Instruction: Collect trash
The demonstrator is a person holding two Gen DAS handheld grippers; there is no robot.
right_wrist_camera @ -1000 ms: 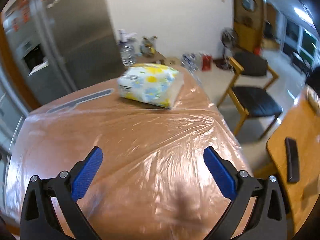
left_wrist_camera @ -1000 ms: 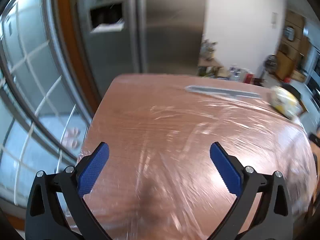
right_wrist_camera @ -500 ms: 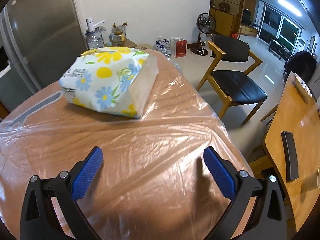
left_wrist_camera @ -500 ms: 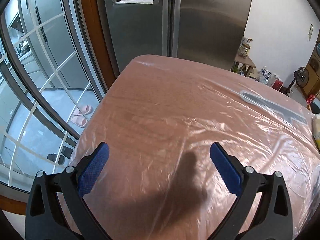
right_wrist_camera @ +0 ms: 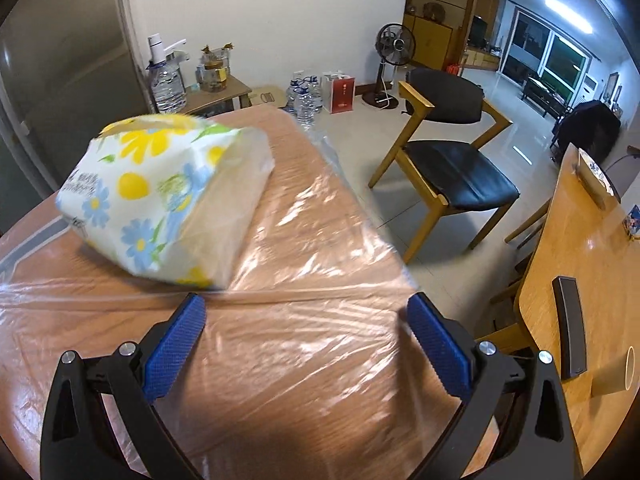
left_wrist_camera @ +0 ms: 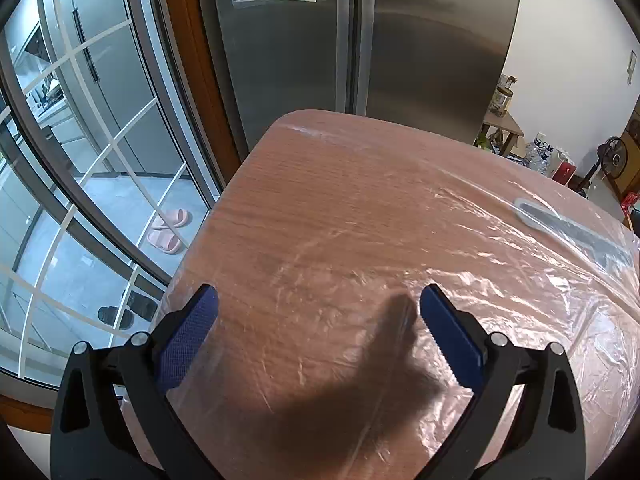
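Clear plastic film (right_wrist_camera: 304, 240) is seen stretched over the wooden table (left_wrist_camera: 320, 200), crinkled and glinting. The right gripper (right_wrist_camera: 304, 320) is held wide open above it, nothing between its blue pads (right_wrist_camera: 176, 344). A flower-printed tissue pack (right_wrist_camera: 160, 196) lies on the film just ahead of the jaws, toward the left pad, not touched. The left gripper (left_wrist_camera: 318, 320) is likewise spread wide and empty over bare film, with a grey strip (left_wrist_camera: 576, 236) seen under the film well off to its right.

A steel fridge (left_wrist_camera: 360, 40) stands behind the table, pink slippers (left_wrist_camera: 168, 232) beyond glass doors, a black-seated wooden chair (right_wrist_camera: 452, 160) alongside.
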